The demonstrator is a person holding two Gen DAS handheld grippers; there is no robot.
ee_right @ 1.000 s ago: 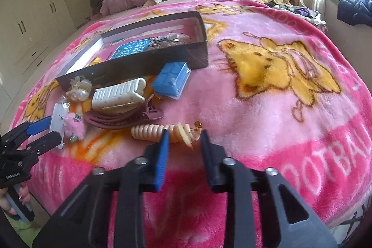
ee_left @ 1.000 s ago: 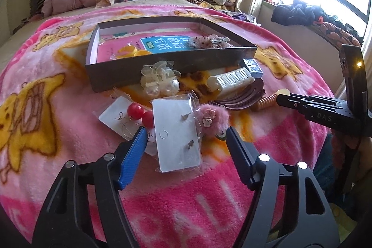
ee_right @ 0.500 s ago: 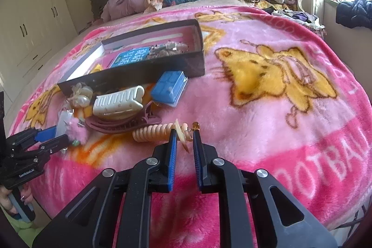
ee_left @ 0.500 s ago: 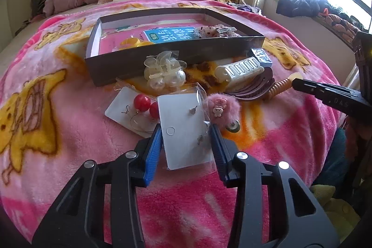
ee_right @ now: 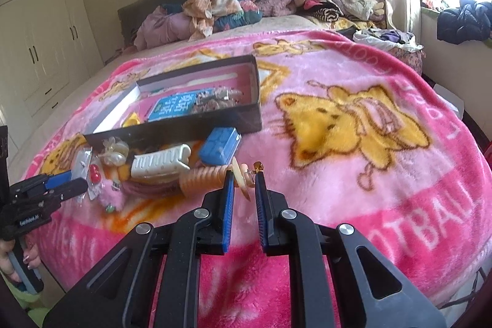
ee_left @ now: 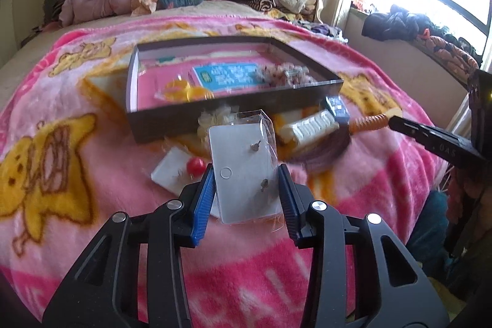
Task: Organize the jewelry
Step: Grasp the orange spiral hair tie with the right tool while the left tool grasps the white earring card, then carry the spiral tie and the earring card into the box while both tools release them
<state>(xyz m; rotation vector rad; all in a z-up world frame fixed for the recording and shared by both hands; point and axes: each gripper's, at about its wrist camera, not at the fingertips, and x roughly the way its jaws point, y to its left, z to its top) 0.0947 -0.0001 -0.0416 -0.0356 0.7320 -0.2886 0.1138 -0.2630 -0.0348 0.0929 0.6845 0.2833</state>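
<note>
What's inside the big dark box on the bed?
Inside the dark box: a blue printed card, yellow pieces and a speckled bundle. Its front wall hides the nearest strip of floor.

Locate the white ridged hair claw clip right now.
The white ridged hair claw clip lies on the pink blanket just in front of the dark open box, left of the blue case, in the right wrist view.
</note>
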